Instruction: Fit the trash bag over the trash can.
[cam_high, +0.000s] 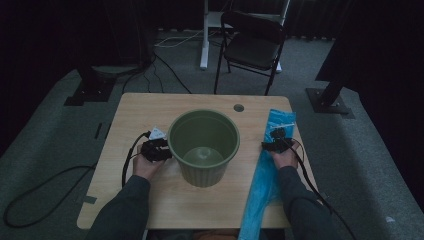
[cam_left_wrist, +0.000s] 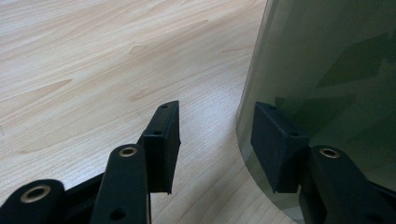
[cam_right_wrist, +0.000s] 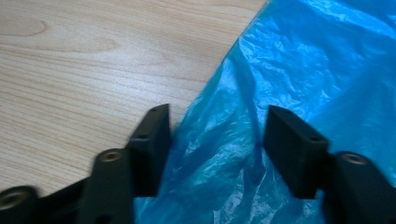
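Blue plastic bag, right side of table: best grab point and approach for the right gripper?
Grip the raised crumpled fold at the blue bag's inner long edge, coming from above with the fingers straddling the ridge. The film lies flat and thin on the table, so only a puckered fold gives something to pinch. The right gripper already stands open around that fold, so closing there should probably catch it.

Two black jaws of the left gripper (cam_left_wrist: 215, 149) rise from the near edge, standing apart with bare wood between them. The right jaw sits against the curved wall of a green pot (cam_left_wrist: 327, 65) filling the right side. A pale wooden table (cam_left_wrist: 102, 70) stretches far and left.
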